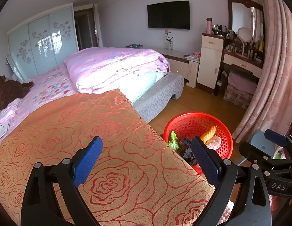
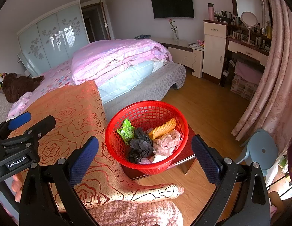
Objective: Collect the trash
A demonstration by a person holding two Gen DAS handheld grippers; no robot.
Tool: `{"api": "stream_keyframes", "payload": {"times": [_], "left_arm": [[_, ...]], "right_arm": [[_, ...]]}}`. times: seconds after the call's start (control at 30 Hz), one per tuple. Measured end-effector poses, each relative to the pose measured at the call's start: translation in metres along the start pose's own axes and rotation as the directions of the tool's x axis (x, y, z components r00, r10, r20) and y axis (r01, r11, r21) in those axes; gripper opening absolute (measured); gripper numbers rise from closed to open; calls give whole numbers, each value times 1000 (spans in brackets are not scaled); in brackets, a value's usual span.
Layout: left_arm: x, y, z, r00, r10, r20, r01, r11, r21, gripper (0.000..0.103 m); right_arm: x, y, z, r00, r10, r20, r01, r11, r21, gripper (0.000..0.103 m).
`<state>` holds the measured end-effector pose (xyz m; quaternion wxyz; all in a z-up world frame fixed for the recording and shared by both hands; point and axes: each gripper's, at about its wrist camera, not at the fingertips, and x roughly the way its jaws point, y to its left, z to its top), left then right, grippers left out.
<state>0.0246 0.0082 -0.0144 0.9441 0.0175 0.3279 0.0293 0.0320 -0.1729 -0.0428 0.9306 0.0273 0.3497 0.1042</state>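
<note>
my left gripper hangs over the rose-patterned cloth, jaws spread wide, nothing between them. my right gripper hangs above the red basket, jaws likewise spread wide and empty.

the basket is my landmark. it stands on a dark red stool just beside the edge of the cloth. inside it lie a green wrapper on the side nearest the cloth, crumpled black paper at the middle, a yellow ridged piece toward the far rim, a pink wad beside it, and a white scrap at the near rim.

judgement: the collected trash sits in the basket, and the cloth shows no loose item in either view. i take the collecting as finished or close to it. the next move calls for a check of the cloth and of the floor around the basket, and a pickup only if something turns up.

limits of view: my own gripper frames cover the near part of the cloth and the near side of the basket in the left wrist view. the floor behind the basket's stool is hidden. fingers of a hand show at the left edge of the right wrist view, mostly cut off. what lies under the black paper i cannot make out.
</note>
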Motion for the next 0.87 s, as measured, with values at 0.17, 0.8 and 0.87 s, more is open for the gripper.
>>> {"api": "stream_keyframes", "payload": {"times": [0.17, 0.8, 0.87], "left_arm": [[0, -1, 0, 1000, -1, -1, 1, 1000, -1, 91], [-21, 63, -1, 995, 96, 20, -94, 991, -93, 91], [-22, 91, -9, 989, 148, 1, -146, 980, -136, 91]], "right_arm": [[0, -1, 2, 1000, 0, 1, 0, 1000, 0, 96], [15, 30, -21, 998, 44, -45, -48, 995, -84, 96], [21, 53, -30, 994, 80, -77, -90, 987, -130, 96]]}}
